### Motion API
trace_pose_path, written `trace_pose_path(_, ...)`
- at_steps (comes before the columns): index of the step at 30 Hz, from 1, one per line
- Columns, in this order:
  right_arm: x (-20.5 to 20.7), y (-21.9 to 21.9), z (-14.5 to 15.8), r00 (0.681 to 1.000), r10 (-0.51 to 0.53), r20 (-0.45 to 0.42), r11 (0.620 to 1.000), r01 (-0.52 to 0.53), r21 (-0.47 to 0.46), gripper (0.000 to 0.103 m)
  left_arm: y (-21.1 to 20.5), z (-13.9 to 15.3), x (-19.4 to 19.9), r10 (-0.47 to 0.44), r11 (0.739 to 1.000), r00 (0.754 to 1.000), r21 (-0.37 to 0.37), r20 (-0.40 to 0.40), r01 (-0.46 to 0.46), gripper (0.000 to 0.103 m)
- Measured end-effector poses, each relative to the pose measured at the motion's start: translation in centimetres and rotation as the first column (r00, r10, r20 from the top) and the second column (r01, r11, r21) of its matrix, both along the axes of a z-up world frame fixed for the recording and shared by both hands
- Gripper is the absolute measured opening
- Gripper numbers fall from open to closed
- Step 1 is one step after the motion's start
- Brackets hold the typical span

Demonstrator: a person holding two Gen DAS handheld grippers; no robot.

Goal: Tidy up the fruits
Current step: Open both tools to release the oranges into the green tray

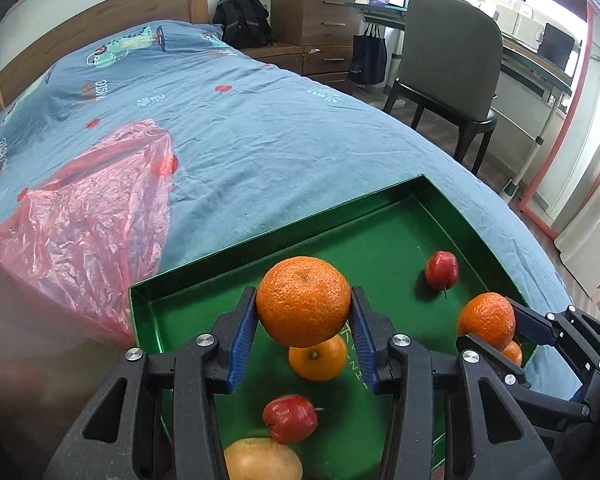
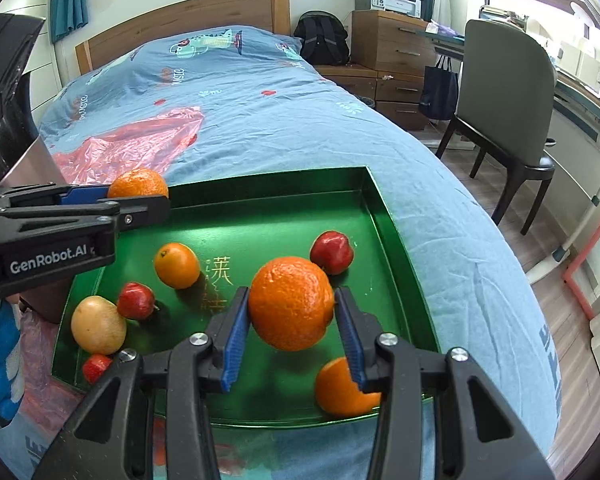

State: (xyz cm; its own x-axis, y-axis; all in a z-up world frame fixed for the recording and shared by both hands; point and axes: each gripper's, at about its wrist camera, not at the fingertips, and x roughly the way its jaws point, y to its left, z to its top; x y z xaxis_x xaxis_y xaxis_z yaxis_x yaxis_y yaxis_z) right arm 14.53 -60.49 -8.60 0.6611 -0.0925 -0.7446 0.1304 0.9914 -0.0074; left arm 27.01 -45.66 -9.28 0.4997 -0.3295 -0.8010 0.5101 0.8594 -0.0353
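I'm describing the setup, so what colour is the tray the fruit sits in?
Shiny green tray, with gold lettering inside; clearest in the right wrist view.

Right gripper [image 2: 291,312] jaws clamp a big orange [image 2: 290,303] above the green tray [image 2: 384,216] on the bed [image 2: 440,216]. Left gripper [image 2: 138,196], at the tray's far-left corner, holds a 2nd orange [image 2: 138,183] (seen side-on). In tray: smaller orange [image 2: 177,265], pale yellow fruit [image 2: 98,325], 2 red fruits [image 2: 332,253] [image 2: 136,301], another orange [image 2: 342,390] at the near edge. Pink bag [image 2: 140,148] beyond.
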Motion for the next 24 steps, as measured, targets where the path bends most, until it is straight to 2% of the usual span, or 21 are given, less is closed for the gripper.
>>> trace_pose_path(9,1.6,-2.0,-2.3,0.999,-0.015,-0.042,1.0,0.014,-0.02,0.069,-2.6,-2.9,2.2,0.006,0.998,1.0,0.069,-0.01,-0.005,0.039)
trace_pose_path(13,1.7,-2.3,-2.7,0.999,-0.016,-0.04,1.0,0.016,-0.011,0.069,-2.8,-4.1,2.7,0.016,0.997,0.999,0.081,-0.048,-0.012,0.039)
trace_pose_path(24,2.0,-2.1,-2.6,0.999,-0.022,-0.048,1.0,0.021,-0.01,0.07,-2.7,-3.8,2.8,0.01,0.994,0.998,0.107,-0.067,-0.003,0.04)
